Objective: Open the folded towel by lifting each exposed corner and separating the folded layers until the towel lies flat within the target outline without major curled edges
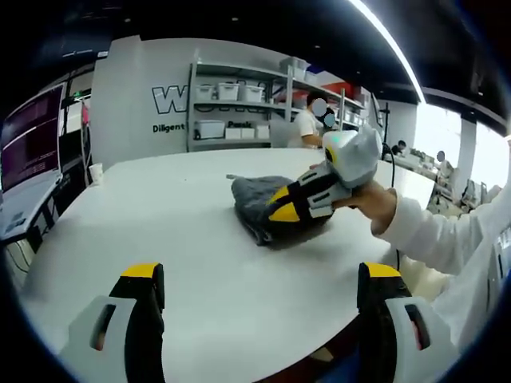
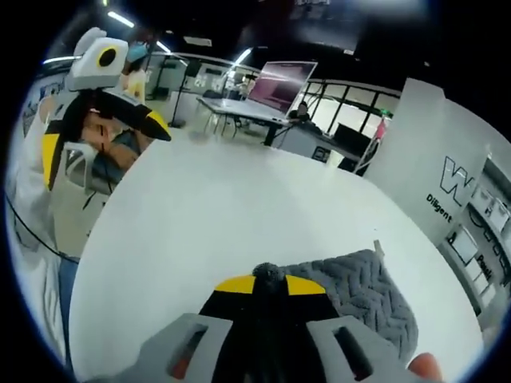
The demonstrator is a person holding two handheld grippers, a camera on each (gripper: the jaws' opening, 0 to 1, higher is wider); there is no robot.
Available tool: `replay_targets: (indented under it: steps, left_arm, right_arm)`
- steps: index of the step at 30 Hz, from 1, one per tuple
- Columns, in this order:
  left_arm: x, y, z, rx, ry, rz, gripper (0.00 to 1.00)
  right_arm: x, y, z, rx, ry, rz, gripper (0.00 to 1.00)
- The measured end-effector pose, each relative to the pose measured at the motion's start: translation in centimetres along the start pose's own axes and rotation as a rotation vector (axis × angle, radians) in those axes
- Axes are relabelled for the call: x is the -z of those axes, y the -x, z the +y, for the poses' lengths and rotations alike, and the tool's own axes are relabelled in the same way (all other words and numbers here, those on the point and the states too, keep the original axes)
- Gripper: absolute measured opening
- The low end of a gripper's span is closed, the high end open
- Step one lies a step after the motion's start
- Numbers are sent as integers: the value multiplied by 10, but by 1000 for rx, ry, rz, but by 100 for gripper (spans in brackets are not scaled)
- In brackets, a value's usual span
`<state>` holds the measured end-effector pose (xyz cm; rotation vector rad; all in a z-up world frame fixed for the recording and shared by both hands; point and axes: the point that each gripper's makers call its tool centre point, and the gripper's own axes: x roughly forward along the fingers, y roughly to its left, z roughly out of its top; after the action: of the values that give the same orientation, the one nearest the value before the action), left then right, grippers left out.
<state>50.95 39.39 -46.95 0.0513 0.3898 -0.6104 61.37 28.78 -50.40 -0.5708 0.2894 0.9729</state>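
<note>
- Tool on the right (image 2: pixel 270 285) is clamped on the folded grey knitted towel (image 2: pixel 363 291).
- Towel lies on the round white table (image 2: pixel 207 215).
- Left tool (image 1: pixel 259 279) has its jaws apart, holding nothing.

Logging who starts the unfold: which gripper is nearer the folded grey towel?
Right. The right gripper is pinching the folded grey towel; the left gripper hangs open, short of it.

Open-plan lab or workshop office | grey metal shelving (image 1: pixel 239 104) stacked with white plastic storage bins | large wall-side monitor (image 1: pixel 32 136) | round white table (image 1: pixel 160 223) | ceiling strip lights (image 1: pixel 391 44) | people seated at distant desks
</note>
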Motion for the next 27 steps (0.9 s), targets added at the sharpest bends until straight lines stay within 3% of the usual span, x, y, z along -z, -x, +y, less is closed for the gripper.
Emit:
replay_targets:
  steps: [14,27]
  left_arm:
    - [0,1,0,-1,4,-1,100]
    - [-1,2,0,-1,3,0,100]
  right_arm:
    - [-21,38,-39,137,-68,-121,4]
    - [-22,72,-74,263,-130,-194,4]
